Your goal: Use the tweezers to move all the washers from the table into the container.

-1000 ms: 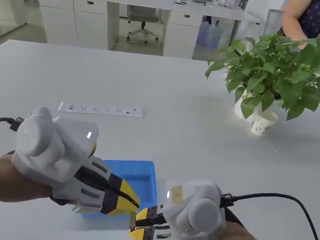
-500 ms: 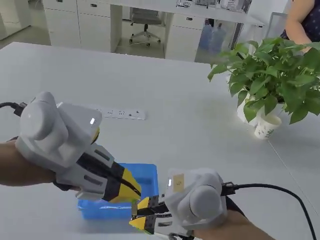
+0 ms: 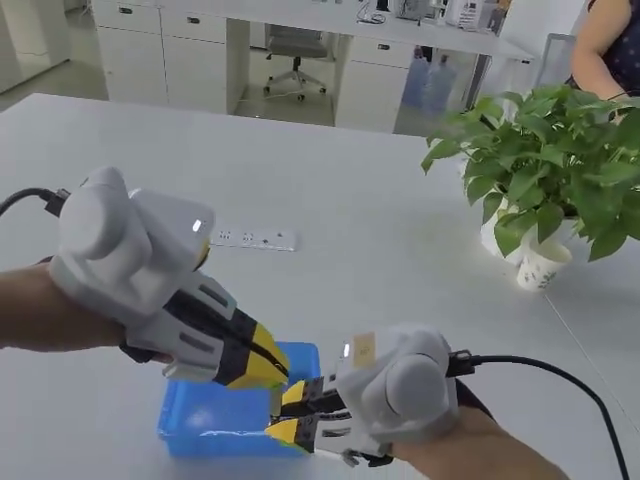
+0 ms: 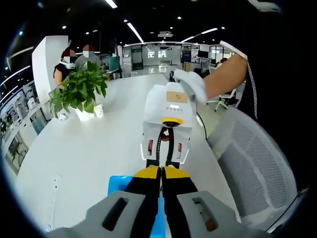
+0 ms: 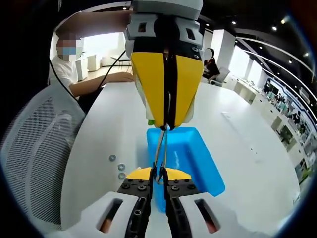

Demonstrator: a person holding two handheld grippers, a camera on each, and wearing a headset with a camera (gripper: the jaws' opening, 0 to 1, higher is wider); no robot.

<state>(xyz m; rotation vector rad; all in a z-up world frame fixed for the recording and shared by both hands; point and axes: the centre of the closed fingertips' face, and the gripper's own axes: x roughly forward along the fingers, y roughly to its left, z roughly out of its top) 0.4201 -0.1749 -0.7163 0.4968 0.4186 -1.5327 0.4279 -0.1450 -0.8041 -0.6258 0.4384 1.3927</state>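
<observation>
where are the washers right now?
Right gripper view: a small cluster of washers lies on the table, outside and just left of the blue container and the tweezers.

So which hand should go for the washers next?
Left, probably: the left hand-held gripper is clamped on the tweezers; the right hand-held gripper sits at their far end. Washers lie beside the container.
</observation>
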